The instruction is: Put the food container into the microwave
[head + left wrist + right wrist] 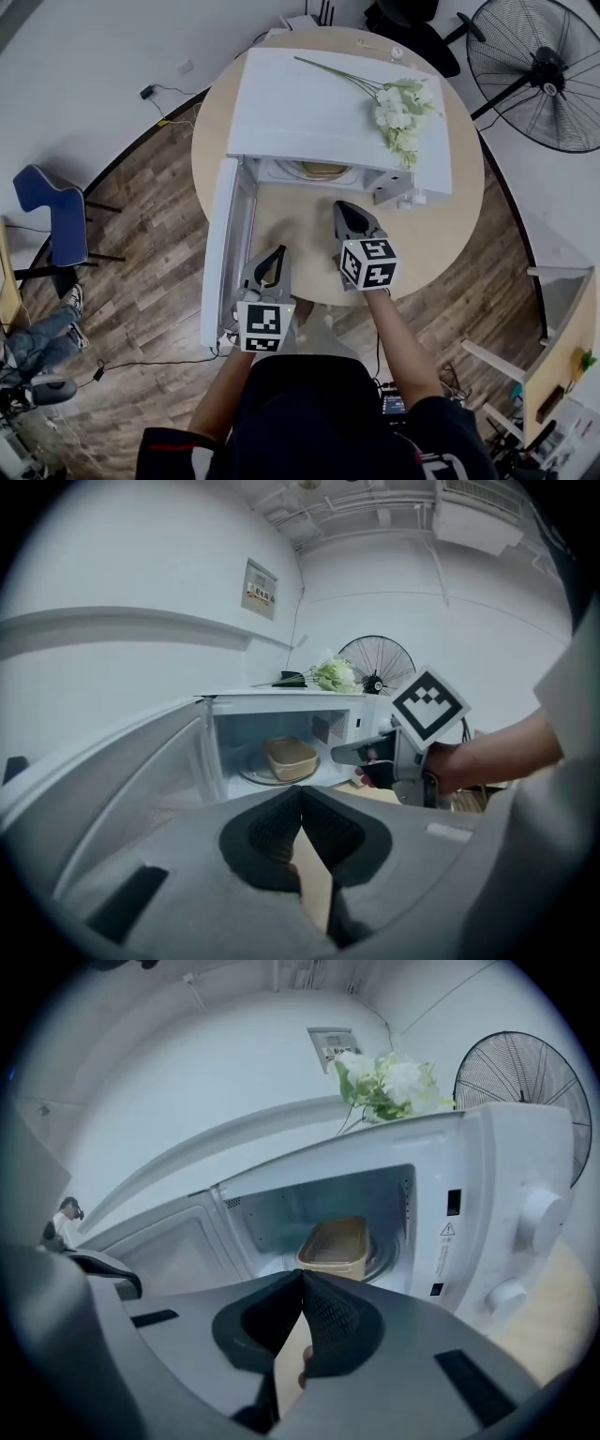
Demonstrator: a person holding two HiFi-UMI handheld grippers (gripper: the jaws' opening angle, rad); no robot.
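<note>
Right gripper view: container (335, 1246) inside microwave (492, 1180)

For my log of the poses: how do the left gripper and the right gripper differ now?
The left gripper is nearer the person, beside the open microwave door; the right gripper reaches further forward, toward the microwave's opening. Both have their jaws together and hold nothing.
</note>
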